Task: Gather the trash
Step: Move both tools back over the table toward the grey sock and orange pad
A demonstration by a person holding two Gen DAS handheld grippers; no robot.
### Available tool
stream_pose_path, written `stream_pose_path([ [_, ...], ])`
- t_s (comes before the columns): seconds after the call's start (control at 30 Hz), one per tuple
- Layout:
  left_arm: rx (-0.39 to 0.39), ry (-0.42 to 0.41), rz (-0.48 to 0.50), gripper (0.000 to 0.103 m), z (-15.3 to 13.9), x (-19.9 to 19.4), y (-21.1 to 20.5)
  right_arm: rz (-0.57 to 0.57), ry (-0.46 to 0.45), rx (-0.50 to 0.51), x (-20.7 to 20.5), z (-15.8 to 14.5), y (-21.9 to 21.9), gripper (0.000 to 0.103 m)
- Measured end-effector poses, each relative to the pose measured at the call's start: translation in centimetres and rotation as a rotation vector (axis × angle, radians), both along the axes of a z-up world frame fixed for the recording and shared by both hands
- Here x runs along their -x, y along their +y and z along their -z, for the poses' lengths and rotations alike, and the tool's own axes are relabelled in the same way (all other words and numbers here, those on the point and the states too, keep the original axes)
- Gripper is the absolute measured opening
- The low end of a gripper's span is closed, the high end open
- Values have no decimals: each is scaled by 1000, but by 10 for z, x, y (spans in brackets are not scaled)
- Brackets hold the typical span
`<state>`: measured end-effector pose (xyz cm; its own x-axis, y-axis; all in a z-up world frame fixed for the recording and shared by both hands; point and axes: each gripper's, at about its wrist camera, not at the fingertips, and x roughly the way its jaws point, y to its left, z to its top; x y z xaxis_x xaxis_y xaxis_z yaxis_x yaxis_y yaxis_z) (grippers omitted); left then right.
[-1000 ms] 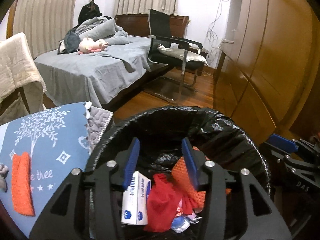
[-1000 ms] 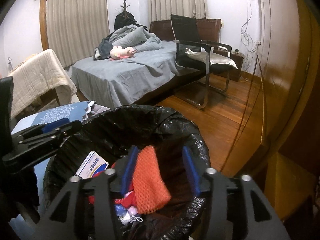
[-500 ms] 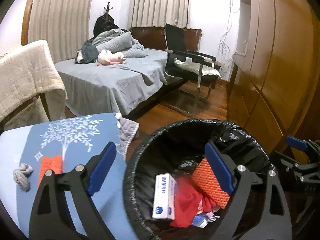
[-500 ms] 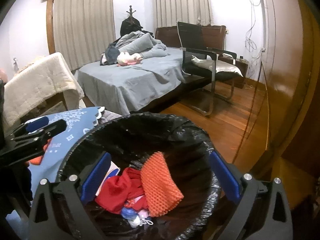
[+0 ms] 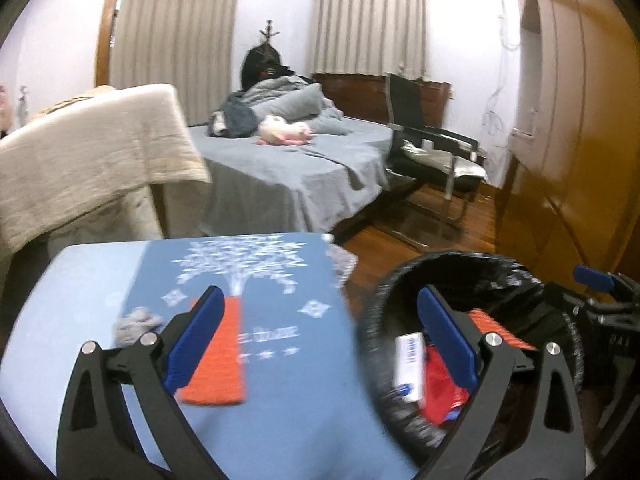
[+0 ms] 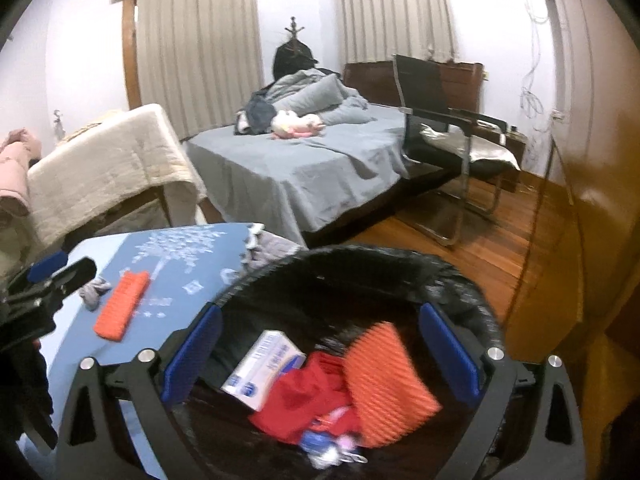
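Nearest to me, the right gripper (image 6: pixel 320 354) hangs over the black-lined bin (image 6: pixel 452 280), jaws spread wide with nothing between them. They have just been opening, and the orange mesh pad (image 6: pixel 384 376) they pinched a second ago now lies loose in the bin on a red cloth (image 6: pixel 308 396), next to a white box (image 6: pixel 262 366). That piece is collected.

The left gripper (image 5: pixel 320 344) has also just been opening its jaws; they stand wide and empty. A second ago it sat over the bin too, and it has since swung left, so its view now takes in the blue tabletop (image 5: pixel 280 400) with the bin's rim (image 5: pixel 372 320) at its right.

On that tabletop, left of the bin, a second orange pad (image 5: pixel 220 364) lies flat with a small grey crumpled wad (image 5: pixel 134 322) just beside it on the left. I would guess these are the rubbish left to gather, and the left hand seems headed for them.

Farther off are a grey bed (image 6: pixel 320 164), a black chair (image 6: pixel 436 120) and curtained windows.
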<state>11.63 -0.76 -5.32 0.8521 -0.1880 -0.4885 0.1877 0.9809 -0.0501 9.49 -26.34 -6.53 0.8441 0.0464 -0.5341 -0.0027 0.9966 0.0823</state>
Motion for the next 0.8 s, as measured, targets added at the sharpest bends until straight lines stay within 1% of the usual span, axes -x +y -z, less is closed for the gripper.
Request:
stream_pose_path([
  [0.23, -65, -11, -149, 95, 6, 12, 73, -98, -8, -20, -20, -1, 65, 97],
  [0.47, -78, 13, -259, 95, 16, 9, 138, -201, -8, -41, -42, 6, 137, 97],
  [0.57, -71, 22, -291, 95, 21, 8, 157, -249, 0, -25, -50, 11, 168, 97],
  [0.67, -72, 30, -320, 95, 27, 7, 174, -267, 8, -5, -58, 18, 193, 97],
  [0.8, -69, 44, -347, 94, 34, 2, 188, -288, 58, 0, -75, 36, 221, 97],
])
